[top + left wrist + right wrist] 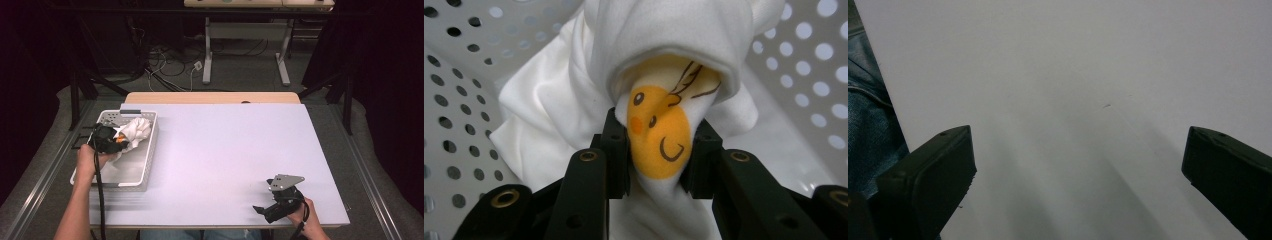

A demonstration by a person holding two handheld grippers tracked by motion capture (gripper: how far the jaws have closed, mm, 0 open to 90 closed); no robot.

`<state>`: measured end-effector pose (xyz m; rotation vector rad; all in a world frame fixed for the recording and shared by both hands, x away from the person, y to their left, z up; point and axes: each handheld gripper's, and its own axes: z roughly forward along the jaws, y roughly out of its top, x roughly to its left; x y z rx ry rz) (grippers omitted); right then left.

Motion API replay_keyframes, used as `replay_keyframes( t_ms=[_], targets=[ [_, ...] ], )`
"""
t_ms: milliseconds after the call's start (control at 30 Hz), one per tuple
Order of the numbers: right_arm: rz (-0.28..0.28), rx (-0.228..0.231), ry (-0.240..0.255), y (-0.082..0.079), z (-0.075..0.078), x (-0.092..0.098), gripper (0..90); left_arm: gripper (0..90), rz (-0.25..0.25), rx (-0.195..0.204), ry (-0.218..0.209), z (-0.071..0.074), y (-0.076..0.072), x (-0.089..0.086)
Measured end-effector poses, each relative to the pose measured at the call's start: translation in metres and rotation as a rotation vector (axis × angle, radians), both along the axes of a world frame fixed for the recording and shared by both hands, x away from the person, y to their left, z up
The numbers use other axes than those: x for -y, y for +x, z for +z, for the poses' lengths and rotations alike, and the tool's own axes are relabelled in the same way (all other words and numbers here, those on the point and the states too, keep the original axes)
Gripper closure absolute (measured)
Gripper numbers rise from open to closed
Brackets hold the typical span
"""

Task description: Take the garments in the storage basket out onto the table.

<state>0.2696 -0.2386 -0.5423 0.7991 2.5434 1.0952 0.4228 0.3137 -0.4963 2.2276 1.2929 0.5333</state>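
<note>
Spanning most of the frame, a pale table [225, 155] carries a perforated white basket [142, 172] at its left edge, its near-left corner cut off by the person's forearm. Inside the basket, a bunched white cloth [137, 131] with a yellow cartoon print is pinched between the jaws of the left gripper [659, 160], its folds hiding the rest of the design. Wide bare tabletop separates it from the right gripper [265, 210], jaws spread and empty, near the front-right corner.
</note>
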Motion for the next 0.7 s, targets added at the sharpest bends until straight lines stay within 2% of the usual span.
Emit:
replay_keyframes(
  t_ms=[167,433,700],
  targets=[
    [0.002,0.002,0.001,0.0,0.0,0.0,0.4,68.6,0.003,0.048,-0.028,0.008,-0.006,-0.005],
    [-0.002,-0.001,-0.002,0.0,0.0,-0.001,0.4,68.5,-0.022,0.094,-0.042,0.017,-0.012,-0.002],
    [0.004,-0.001,-0.001,0.0,0.0,0.0,0.4,68.4,-0.057,0.121,-0.064,0.027,-0.019,0.002]
  ],
)
